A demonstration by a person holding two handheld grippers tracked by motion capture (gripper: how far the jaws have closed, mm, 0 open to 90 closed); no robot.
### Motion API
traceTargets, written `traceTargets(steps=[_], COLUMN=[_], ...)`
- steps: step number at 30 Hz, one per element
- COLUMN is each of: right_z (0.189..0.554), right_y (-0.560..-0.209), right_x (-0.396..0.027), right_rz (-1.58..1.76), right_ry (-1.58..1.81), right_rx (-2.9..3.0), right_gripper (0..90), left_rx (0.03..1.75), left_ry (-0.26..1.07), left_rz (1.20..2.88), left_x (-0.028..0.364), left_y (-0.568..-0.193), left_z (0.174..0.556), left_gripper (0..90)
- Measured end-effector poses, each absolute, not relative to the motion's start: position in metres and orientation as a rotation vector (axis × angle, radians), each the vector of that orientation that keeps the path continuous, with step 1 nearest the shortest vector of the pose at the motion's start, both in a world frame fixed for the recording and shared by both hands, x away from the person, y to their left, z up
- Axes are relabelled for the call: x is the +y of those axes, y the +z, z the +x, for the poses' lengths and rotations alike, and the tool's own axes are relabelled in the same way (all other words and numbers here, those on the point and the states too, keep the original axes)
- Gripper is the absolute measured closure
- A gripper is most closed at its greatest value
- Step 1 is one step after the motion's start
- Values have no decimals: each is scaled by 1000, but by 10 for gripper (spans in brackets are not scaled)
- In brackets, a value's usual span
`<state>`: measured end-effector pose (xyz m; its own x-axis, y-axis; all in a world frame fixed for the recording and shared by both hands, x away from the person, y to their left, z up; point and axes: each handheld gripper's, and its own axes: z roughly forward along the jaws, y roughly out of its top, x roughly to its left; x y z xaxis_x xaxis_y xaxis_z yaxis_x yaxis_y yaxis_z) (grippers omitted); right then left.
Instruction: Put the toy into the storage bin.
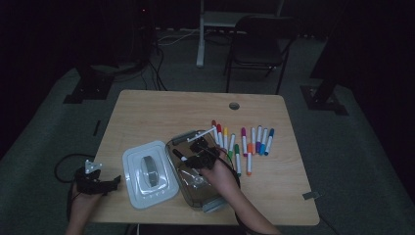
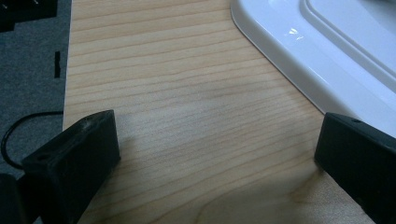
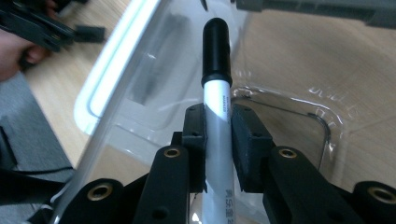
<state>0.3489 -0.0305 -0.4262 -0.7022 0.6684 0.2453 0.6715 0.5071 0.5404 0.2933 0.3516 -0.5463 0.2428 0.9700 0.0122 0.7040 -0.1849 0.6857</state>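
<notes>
Dimly lit wooden table seen from above, w/ a person's forearms coming in from the bottom edge. Right gripper is clamped on a white marker with a black cap, jaws pressed tight to either side of the barrel, cap end pointing away into a clear plastic container that sits at the table's middle. From above, the right gripper hangs over the container's far end, the marker angled inside the rim. A row of coloured markers lies just right of the container, caps toward the far side, approx. a dozen. A white lid rests flat on the table just left of the container, touching or nearly so (too dark to tell which). Left gripper idles near the table's left front edge; in the left gripper view its jaws stand wide apart w/ nothing but bare wood between them, lid corner beside the right-hand jaw. Likely risks: the cap could catch on the container's wall or rim as the marker goes down, tipping it out of the grip; letting go too high could make it bounce or roll; a nudge from the gripper could shove the light container into the lid or the marker row.
</notes>
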Motion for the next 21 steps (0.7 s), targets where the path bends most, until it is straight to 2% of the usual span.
traceTargets(steps=[21], right_z=[371], right_y=[-469], right_x=[0], right_rz=[-1101], right_ry=[-493], right_rx=[-2776], right_gripper=[763], left_rx=[1523], left_ry=[617], left_rz=[1962], left_x=[352], left_y=[-546], left_z=[293], left_gripper=[5])
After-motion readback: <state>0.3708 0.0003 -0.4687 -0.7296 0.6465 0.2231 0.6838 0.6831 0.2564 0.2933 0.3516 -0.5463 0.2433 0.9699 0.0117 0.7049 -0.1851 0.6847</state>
